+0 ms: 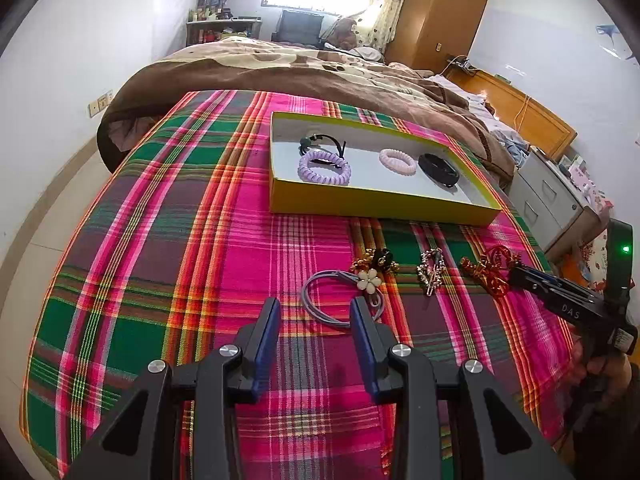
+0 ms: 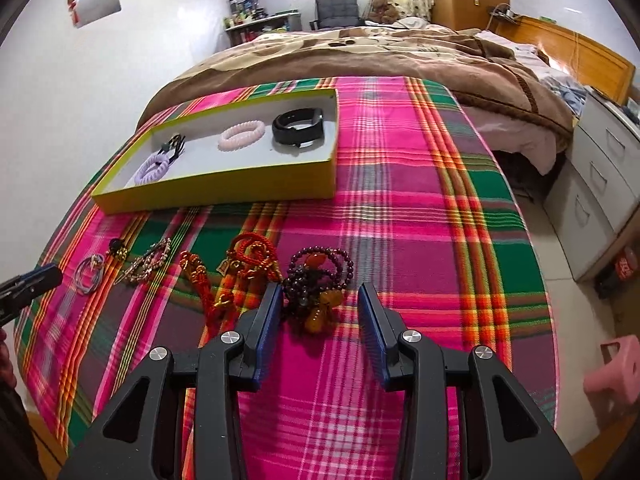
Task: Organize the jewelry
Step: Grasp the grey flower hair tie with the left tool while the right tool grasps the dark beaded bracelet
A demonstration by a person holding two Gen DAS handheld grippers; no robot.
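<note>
Both cameras sit low over the near edge of the plaid-covered table (image 1: 168, 208), each looking forward between its own two fingers toward the far edge and the bed (image 1: 304, 68) beyond.

The left wrist view hangs over the near middle, close above the cloth, with the yellow tray (image 1: 376, 206) ahead and slightly right.

The right wrist view sits further toward the right edge, equally close, so the yellow tray (image 2: 224, 192) falls ahead and to the left.

Both views share the tray, the row of loose pieces along the near edge, the bed, the window wall, and the drawer unit (image 2: 600, 184) off the right edge.
</note>
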